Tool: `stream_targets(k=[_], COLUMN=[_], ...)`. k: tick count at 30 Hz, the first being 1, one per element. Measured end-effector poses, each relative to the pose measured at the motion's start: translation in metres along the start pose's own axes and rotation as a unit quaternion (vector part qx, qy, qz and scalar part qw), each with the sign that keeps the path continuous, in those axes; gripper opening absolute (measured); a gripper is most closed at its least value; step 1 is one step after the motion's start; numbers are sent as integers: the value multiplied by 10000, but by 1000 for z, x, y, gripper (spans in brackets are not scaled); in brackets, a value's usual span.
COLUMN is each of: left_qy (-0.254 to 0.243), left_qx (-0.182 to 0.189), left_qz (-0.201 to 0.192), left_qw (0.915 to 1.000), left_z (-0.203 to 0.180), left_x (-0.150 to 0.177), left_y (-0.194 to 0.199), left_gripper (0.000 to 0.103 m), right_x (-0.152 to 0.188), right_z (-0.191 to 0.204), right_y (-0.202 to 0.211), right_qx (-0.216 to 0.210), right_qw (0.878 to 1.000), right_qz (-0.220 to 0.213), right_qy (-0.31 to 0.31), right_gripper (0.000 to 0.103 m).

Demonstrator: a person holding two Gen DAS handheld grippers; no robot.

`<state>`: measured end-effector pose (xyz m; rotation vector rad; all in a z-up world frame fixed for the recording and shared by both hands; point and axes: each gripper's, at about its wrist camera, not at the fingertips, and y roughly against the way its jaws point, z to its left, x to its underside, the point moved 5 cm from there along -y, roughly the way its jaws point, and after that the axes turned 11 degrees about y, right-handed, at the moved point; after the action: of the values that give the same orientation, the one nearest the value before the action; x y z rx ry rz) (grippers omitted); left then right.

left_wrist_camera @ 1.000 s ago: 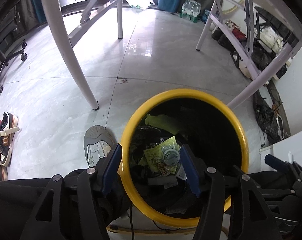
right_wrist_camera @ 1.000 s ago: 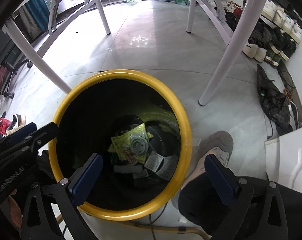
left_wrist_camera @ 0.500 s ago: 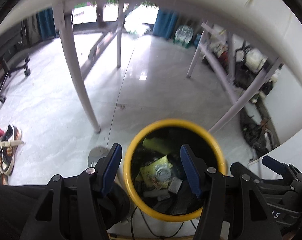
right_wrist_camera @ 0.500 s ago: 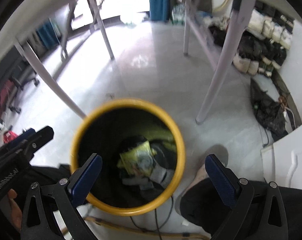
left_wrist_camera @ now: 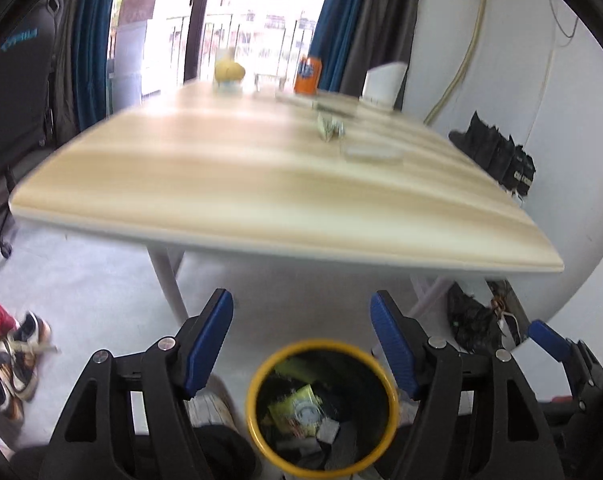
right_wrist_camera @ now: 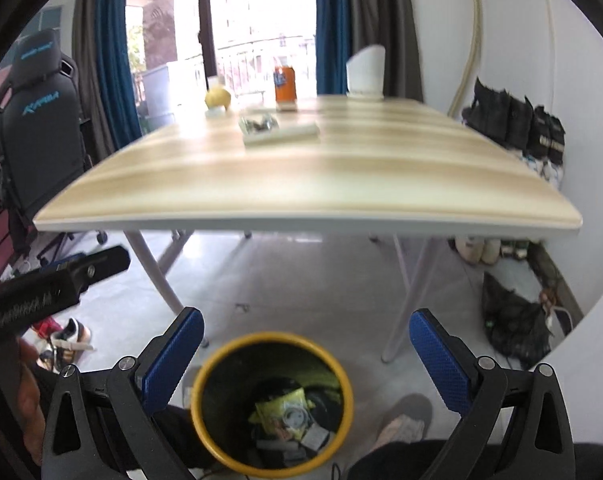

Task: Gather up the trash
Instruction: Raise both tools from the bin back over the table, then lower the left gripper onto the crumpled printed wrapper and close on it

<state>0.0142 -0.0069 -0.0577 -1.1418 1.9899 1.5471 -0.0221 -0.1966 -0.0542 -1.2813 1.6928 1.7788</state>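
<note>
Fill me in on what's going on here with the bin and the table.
A person is clearing trash with a gripper in each hand. Both the left gripper and the right gripper are open and empty; the left's jaws have just been opening. They hang above a yellow-rimmed bin on the floor that already holds wrappers. Both point toward the wooden table, where a crumpled wrapper, an orange can and other bits sit.

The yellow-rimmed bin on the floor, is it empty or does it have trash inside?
Not empty. The bin holds a yellow wrapper and other scraps at its bottom.
</note>
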Motion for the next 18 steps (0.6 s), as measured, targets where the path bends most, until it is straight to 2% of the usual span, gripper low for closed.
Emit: stream_targets(k=[2,3,11,13,18], left_qy=[-82,-121,-428,-478,-577], left_qx=[-59,-94,-141,-106,-38], left_qz=[-121,-186,-511,-496,-339], left_qw=[9999,9997,9977,9976,9977], left_z=[-3,-5,-25,-31,-48], left_x=[-9,-15,-51,-61,-83], left_y=[3,3,1,-5,-27], left_gripper=[82,85,88,91,91], right_x=[-9,-12,-48,-60,-88], right_z=[-1,-1,-12,-20,-42], right_y=[4,6,17,18,18], right_qx=[-21,-12,155,136,289], right_qw=[9999,9999,9977,9974,9954], right_qz=[-112,-159,-637,-704,-909], right_qy=[24,50,177,119,24], right_gripper=[103,103,103,103,103])
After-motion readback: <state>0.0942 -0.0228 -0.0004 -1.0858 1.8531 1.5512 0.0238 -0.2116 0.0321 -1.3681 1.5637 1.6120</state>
